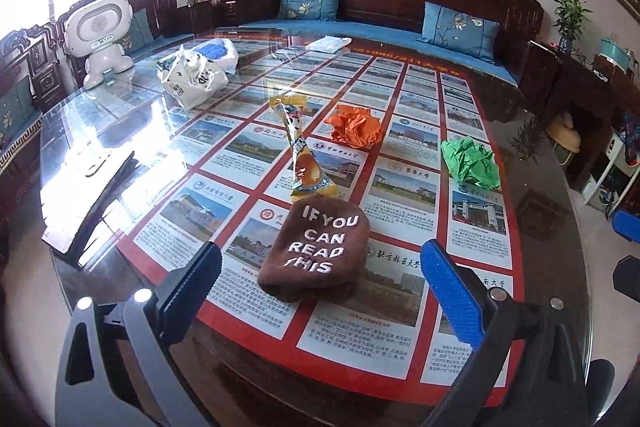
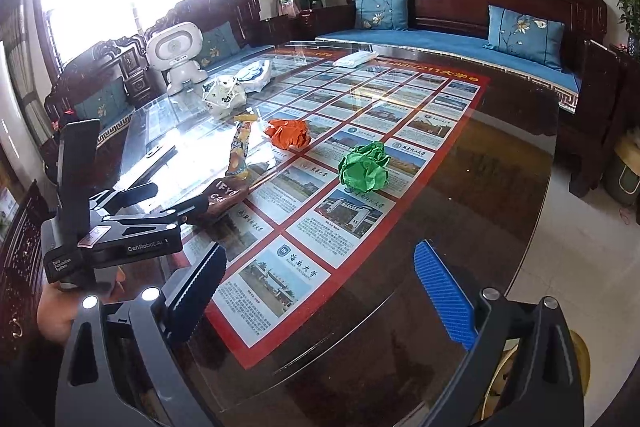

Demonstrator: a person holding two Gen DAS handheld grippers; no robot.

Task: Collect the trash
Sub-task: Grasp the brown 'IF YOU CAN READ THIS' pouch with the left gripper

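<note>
Three pieces of trash lie on the glass worktop [image 1: 532,163]: a crumpled green paper ball [image 2: 363,167], a crumpled orange paper ball [image 2: 289,133] beyond it, and a twisted yellow snack wrapper [image 1: 300,151] standing partly upright between the orange ball and a brown knit sock [image 1: 316,251]. The left claw [image 1: 320,275] is released, with its pads on either side of the sock and not touching it. The right claw [image 2: 320,287] is also released and empty, short of the green ball. Risk: the sock is probably not trash, and since it lies nearest the left claw, closing there could collect it by mistake. The light wrapper may tip or slide on glass if nudged. Legible writing: "IF YOU CAN READ THIS" on the sock; "GenRobot.AI" on the left claw body. A white plastic bag [image 1: 192,79] sits further back.
</note>
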